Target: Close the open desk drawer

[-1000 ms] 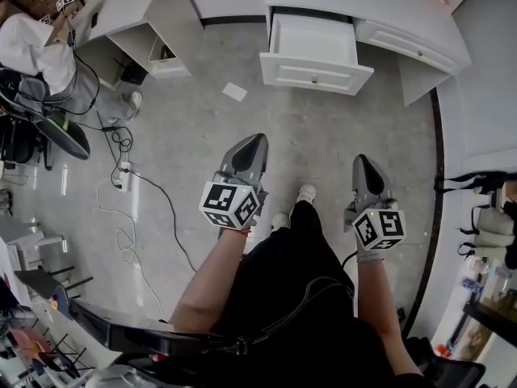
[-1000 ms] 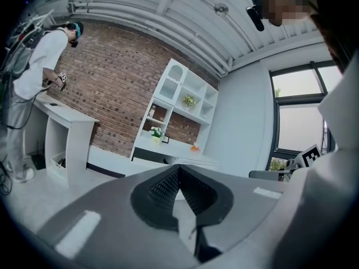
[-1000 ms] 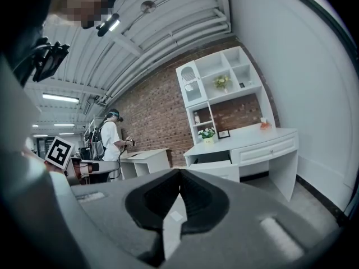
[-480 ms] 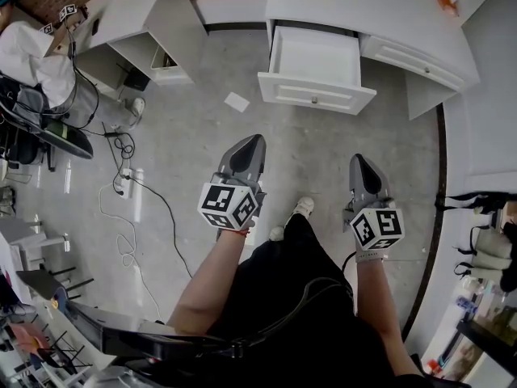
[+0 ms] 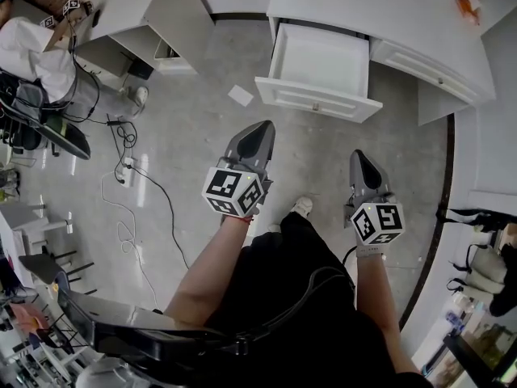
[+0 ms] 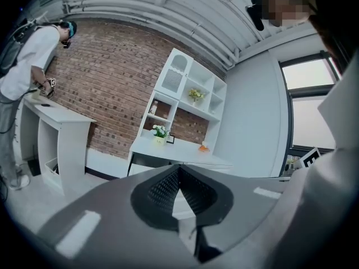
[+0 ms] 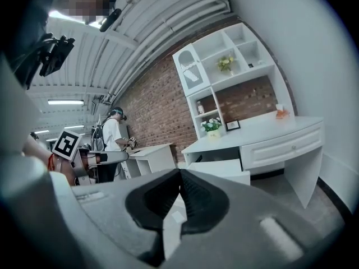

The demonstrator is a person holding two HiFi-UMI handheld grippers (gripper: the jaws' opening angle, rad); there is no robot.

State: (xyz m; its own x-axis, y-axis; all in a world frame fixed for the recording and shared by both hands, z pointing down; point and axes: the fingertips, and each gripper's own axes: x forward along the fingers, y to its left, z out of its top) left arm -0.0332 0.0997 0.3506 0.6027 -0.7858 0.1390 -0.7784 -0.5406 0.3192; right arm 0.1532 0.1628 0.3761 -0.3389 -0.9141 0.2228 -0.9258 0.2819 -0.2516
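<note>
The white desk [image 5: 388,10] stands ahead of me, and its left drawer [image 5: 319,75] is pulled far out, with nothing showing inside. Both grippers hang over the grey floor, short of the drawer front and apart from it. My left gripper [image 5: 260,129] is shut and holds nothing; it points toward the drawer's left corner. My right gripper [image 5: 357,158] is also shut and holds nothing, below the drawer's right end. In the left gripper view the jaws meet at my left gripper [image 6: 178,170], the desk [image 6: 168,149] beyond. The right gripper view shows my right gripper [image 7: 180,176] and the open drawer [image 7: 221,169].
The desk's right drawer [image 5: 432,69] is closed. A second white desk [image 5: 133,2] stands at the upper left with a person [image 5: 24,43] at it. Cables [image 5: 129,168] trail over the floor at left. A white scrap [image 5: 241,95] lies near the drawer. A shelf unit [image 6: 188,91] rises behind the desk.
The person has stepped toward the desk, so the drawer looks nearer and larger. The left gripper has risen and moved forward. Both grippers stay shut.
</note>
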